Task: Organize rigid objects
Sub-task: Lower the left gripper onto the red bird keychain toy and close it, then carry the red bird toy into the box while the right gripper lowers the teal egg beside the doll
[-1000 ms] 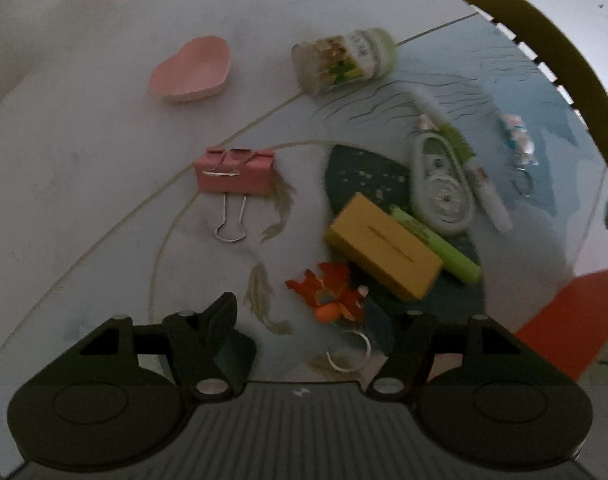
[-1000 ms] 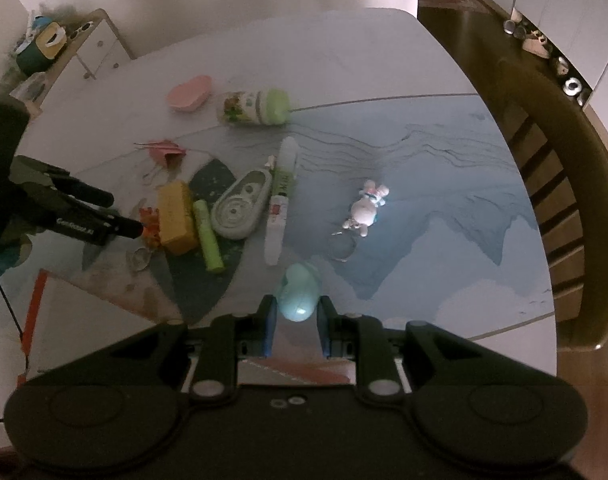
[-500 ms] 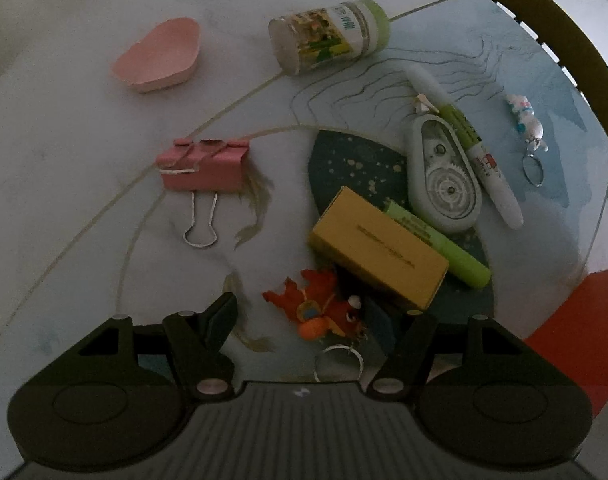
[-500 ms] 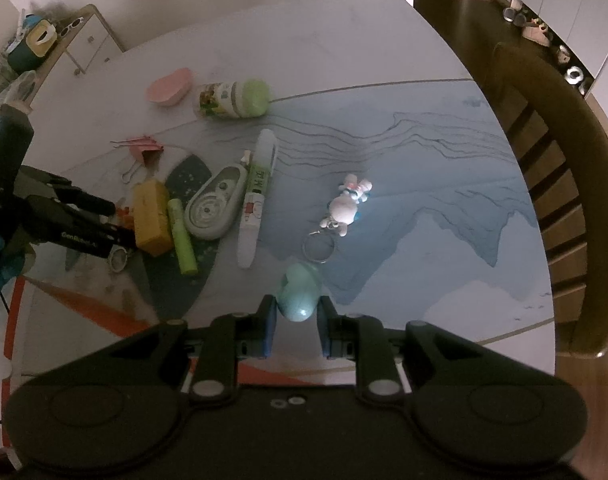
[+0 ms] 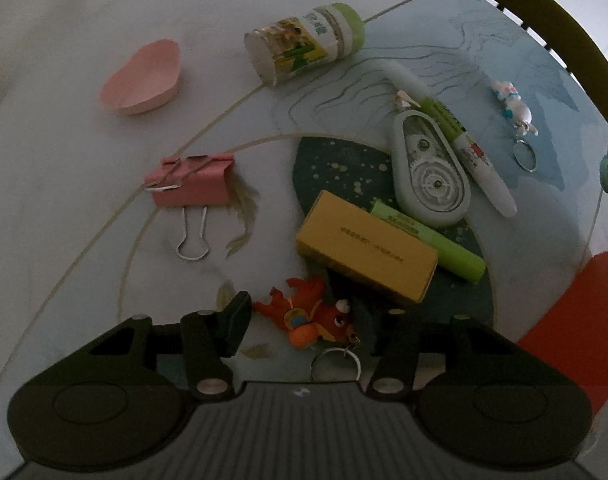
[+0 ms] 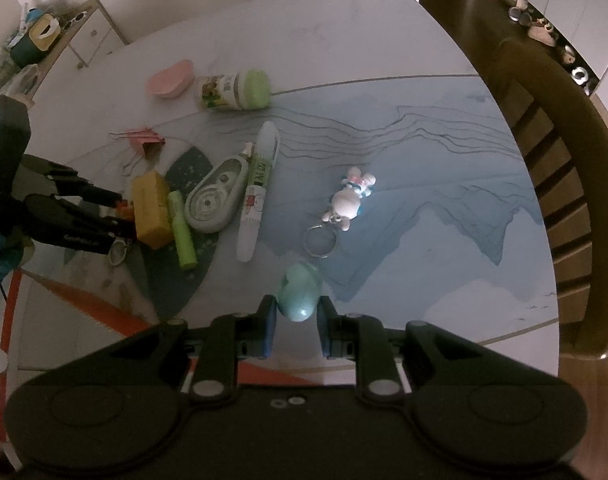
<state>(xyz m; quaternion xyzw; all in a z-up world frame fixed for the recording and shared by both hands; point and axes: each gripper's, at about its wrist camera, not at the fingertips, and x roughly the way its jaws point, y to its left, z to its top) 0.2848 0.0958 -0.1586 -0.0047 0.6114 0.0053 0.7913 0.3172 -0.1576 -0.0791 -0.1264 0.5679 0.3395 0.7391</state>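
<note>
The left gripper, its jaws just closing but not yet pressing, straddles an orange toy keychain on the table beside a yellow box. The right gripper pinches a pale green egg-shaped thing just above the table, near a white toy keychain.

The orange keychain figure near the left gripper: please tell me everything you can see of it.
The orange keychain figure is a small toy animal, apparently rubbery, with a blue-and-yellow round patch and a white horn. It lies flat on the table; a metal ring hangs from it. It sits between the left gripper jaws, which have just been closing; contact is unclear.
</note>
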